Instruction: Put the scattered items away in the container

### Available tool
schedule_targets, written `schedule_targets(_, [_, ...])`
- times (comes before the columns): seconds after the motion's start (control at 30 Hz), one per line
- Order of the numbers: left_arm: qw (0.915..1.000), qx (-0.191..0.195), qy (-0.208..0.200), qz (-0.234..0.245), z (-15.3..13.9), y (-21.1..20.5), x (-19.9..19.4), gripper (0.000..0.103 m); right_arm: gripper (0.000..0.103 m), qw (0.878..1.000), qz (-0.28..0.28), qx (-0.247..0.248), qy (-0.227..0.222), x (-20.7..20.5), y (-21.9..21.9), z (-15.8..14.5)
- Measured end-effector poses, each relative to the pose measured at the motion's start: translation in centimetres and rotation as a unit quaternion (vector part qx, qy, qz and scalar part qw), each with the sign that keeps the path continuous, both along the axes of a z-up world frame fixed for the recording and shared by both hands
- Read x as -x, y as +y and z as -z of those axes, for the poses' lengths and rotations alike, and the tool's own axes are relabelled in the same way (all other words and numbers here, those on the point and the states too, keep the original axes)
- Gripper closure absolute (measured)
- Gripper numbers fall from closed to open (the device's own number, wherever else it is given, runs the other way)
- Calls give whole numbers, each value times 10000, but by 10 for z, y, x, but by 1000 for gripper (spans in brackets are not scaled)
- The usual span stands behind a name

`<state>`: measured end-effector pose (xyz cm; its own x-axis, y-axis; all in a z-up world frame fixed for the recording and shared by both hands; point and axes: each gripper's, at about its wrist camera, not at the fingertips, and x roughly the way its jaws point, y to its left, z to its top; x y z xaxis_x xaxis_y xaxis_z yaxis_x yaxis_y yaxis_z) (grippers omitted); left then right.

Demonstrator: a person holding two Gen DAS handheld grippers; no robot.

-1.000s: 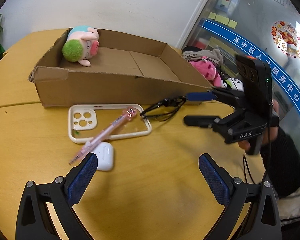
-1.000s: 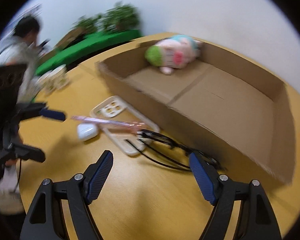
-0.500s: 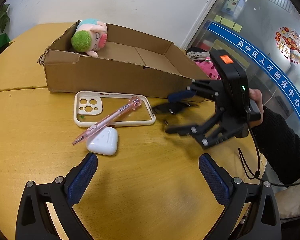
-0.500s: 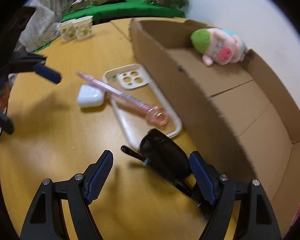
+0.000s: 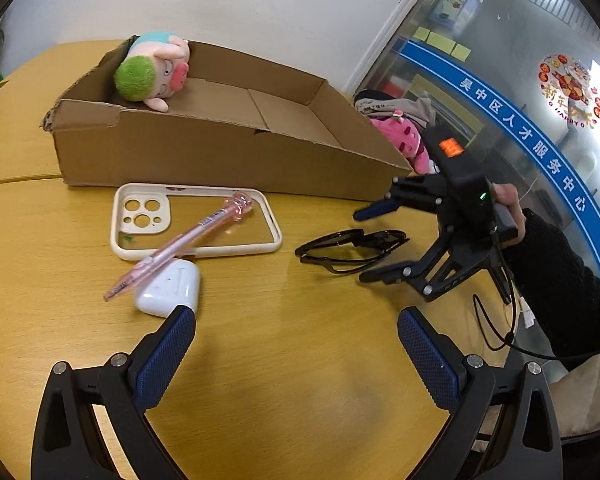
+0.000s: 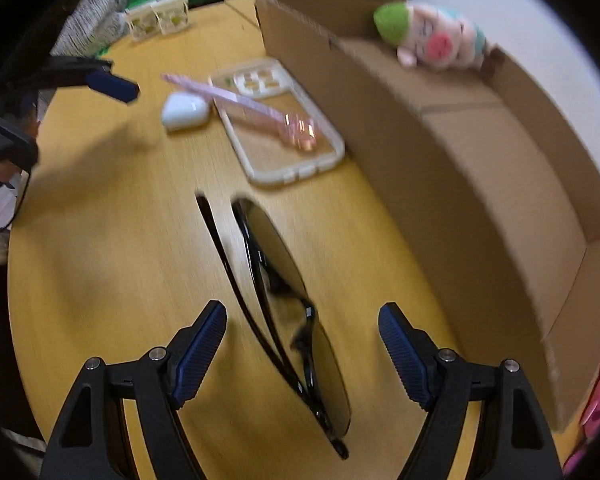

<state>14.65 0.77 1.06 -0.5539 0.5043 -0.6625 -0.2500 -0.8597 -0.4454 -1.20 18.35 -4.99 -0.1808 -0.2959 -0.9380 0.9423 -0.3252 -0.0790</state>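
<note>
Black sunglasses (image 6: 284, 304) lie folded on the wooden table between the open jaws of my right gripper (image 6: 302, 344), untouched; both show in the left wrist view, sunglasses (image 5: 350, 250) and right gripper (image 5: 364, 246). A cream phone case (image 5: 196, 222), a pink pen (image 5: 180, 246) across it and a white earbud case (image 5: 168, 288) lie left of them. The cardboard box (image 5: 220, 152) holds a plush pig (image 5: 152, 70). My left gripper (image 5: 296, 364) is open and empty, just right of the earbud case.
A pink plush (image 5: 404, 140) and clothes lie off the box's right end. A cable (image 5: 496, 328) hangs by the table's right edge. Small cups (image 6: 158, 18) stand at the far side, with a person beside them.
My right gripper has come down and forward so its open jaws straddle the sunglasses. My left gripper has drifted closer to the earbud case.
</note>
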Motion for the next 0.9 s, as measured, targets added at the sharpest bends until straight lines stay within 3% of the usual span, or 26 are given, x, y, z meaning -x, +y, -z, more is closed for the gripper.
schedule_targets(0.03, [10000, 7, -18, 12, 0, 3, 1, 0, 25, 9999, 70, -145, -3, -5, 2, 7])
schedule_targets(0.17, [9999, -3, -86, 68, 2, 10, 2, 0, 30, 9998, 165, 70, -124, -24, 5, 3])
schedule_targets(0.43, [9985, 38, -105, 528, -5, 43, 21, 0, 72, 9971, 686, 17, -341, -37, 26, -1])
schedule_targets(0.57, [9972, -118, -448, 587, 0, 56, 34, 1, 74, 9932, 1114, 51, -334, -57, 31, -2])
schedule_targets(0.67, [9928, -526, -965, 475, 10, 64, 48, 2, 74, 9822, 1821, 252, -388, -70, 35, -4])
schedule_targets(0.77, [9818, -1021, -1555, 380, 23, 75, 63, 6, 74, 9696, 2400, 420, -209, -85, 37, -4])
schedule_targets(0.83, [9746, -1313, -1777, 367, 30, 81, 69, 6, 75, 9519, 2966, 742, -226, -88, 45, -4])
schedule_targets(0.9, [9727, -1276, -1925, 231, 35, 85, 75, 8, 75, 9410, 3292, 780, 51, -94, 53, -3])
